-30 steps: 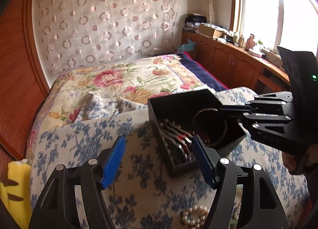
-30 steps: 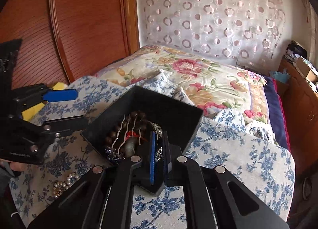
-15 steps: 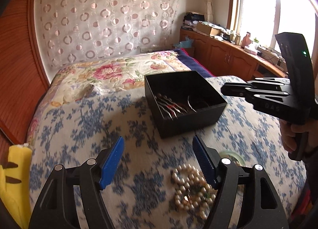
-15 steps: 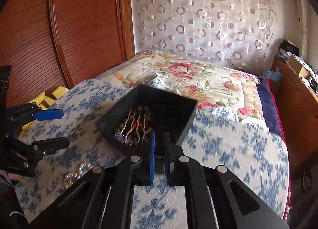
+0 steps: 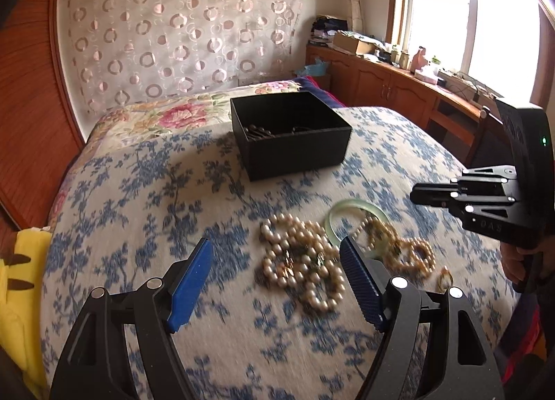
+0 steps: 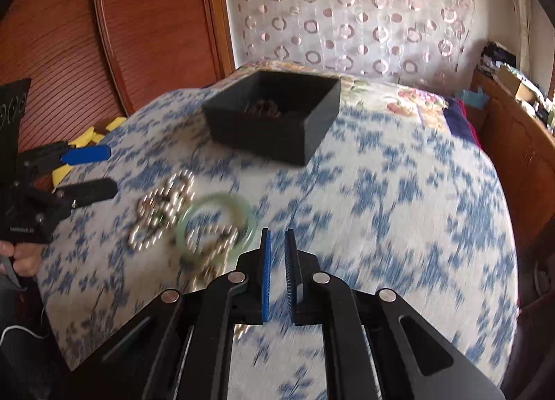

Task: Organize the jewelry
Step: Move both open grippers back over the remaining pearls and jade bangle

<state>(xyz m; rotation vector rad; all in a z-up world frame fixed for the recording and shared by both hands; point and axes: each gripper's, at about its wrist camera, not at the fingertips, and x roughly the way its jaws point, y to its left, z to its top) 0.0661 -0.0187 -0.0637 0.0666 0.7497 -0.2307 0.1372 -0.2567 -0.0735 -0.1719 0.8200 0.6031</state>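
Over the floral bedspread [image 5: 145,199] our left gripper [image 5: 277,263] has just been opening, empty, to take the pearl necklace [image 5: 298,261] beside the jade bangle [image 5: 357,212], our right gripper [image 6: 276,244] clenched on nothing — both now farther back from the black box [image 5: 295,143] than a second ago.

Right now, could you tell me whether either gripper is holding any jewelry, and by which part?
Nothing is held: the left gripper is open above the pearls, the right gripper shut and empty.
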